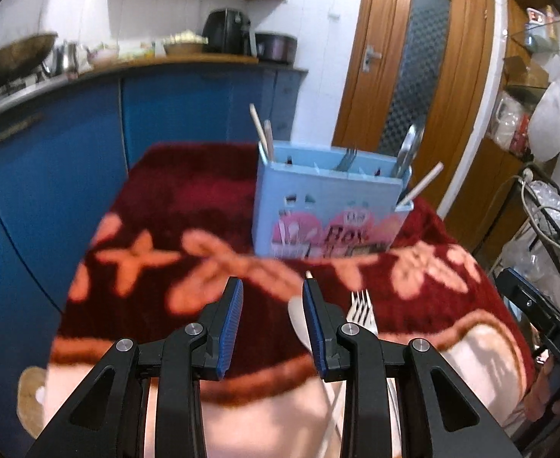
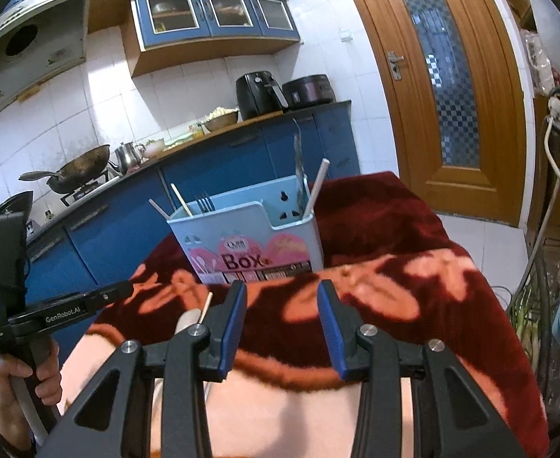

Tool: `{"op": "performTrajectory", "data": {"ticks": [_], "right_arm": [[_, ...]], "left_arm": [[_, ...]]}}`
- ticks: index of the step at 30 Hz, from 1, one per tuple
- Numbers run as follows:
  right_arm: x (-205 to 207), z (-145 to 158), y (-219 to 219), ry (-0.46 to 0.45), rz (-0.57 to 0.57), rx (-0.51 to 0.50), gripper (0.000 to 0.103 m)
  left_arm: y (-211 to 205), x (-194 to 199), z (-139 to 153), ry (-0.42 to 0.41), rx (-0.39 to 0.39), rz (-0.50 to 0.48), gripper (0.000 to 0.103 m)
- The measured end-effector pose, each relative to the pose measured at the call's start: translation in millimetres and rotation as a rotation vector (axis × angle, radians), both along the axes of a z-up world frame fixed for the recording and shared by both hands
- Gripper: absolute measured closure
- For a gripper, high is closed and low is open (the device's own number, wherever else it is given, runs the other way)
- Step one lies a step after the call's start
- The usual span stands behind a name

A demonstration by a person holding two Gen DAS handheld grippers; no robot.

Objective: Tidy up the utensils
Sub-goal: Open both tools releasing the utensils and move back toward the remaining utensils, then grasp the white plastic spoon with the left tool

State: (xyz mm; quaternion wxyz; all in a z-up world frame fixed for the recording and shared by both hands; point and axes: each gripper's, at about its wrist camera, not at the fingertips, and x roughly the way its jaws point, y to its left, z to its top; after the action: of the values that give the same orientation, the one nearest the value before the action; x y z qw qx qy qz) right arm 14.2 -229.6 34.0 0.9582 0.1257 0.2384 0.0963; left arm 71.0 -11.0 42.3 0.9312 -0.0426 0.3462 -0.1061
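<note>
A light blue utensil box (image 1: 329, 206) (image 2: 249, 236) stands on a table under a dark red flowered blanket (image 1: 188, 206). It holds chopsticks (image 1: 259, 129), forks (image 1: 347, 158) and a metal utensil (image 1: 408, 149). On the blanket near me lie a fork (image 1: 362, 311), a pale spoon (image 1: 297, 320) (image 2: 188, 318) and a chopstick (image 2: 206, 305). My left gripper (image 1: 272, 305) hangs open above the blanket, just left of the spoon, with nothing between its pads. My right gripper (image 2: 282, 305) is also open and empty, facing the box. In the right wrist view the left gripper (image 2: 125, 289) shows side-on, held by a hand (image 2: 20, 378).
Blue kitchen cabinets (image 1: 70, 160) with a wok (image 2: 81, 168), kettle and air fryer (image 2: 259, 91) run behind and left of the table. A wooden door (image 2: 444, 87) stands at the back right. Cables and a cluttered rack (image 1: 547, 229) crowd the table's right side.
</note>
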Motion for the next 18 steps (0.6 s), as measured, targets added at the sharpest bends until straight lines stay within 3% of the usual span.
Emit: {"op": "performTrajectory", "data": {"ticks": [18], "right_arm": [[3, -22, -15, 0.063, -0.015, 0.03, 0.062]], "left_arm": [[-17, 29, -53, 0.245, -0.063, -0.057, 0.07]]}}
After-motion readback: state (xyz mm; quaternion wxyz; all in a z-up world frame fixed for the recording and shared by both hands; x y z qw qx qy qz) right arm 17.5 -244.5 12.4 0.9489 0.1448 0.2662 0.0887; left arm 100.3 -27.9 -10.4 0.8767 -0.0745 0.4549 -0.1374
